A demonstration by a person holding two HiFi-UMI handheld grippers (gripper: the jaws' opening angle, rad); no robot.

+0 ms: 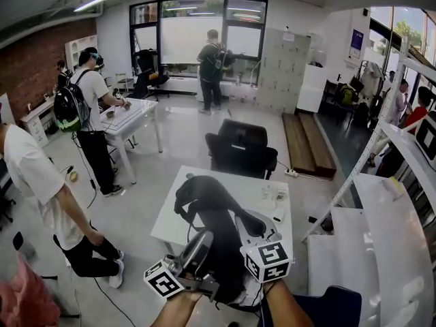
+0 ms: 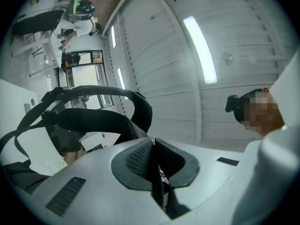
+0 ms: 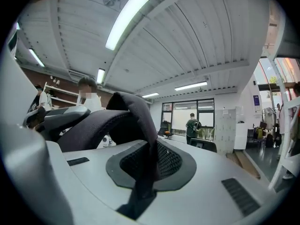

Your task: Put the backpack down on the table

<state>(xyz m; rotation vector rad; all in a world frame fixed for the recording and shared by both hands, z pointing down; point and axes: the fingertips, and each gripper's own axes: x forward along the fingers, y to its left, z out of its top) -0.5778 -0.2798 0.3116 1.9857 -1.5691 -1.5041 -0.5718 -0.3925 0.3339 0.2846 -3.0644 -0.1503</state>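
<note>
Over the white worktop (image 1: 169, 218): black backpack (image 1: 212, 218) hangs from both tongs, its long side running from the near edge toward the middle of the top. Can't tell whether its far end touches the surface. Left tongs (image 2: 153, 159) are clamped on a thin strap (image 2: 156, 182), pads nearly meeting round it. A padded shoulder loop (image 2: 101, 92) arcs just ahead of them. Right tongs (image 3: 151, 159) are likewise closed, on a wide strap (image 3: 140, 121) that rises out between the pads and folds over. Both sit side by side at the pack's near end, left one pitched upward. Small items (image 1: 275, 193) lie at the worktop's far right corner, clear of the pack. Black office chair (image 1: 241, 148) stands just behind the worktop.
</note>
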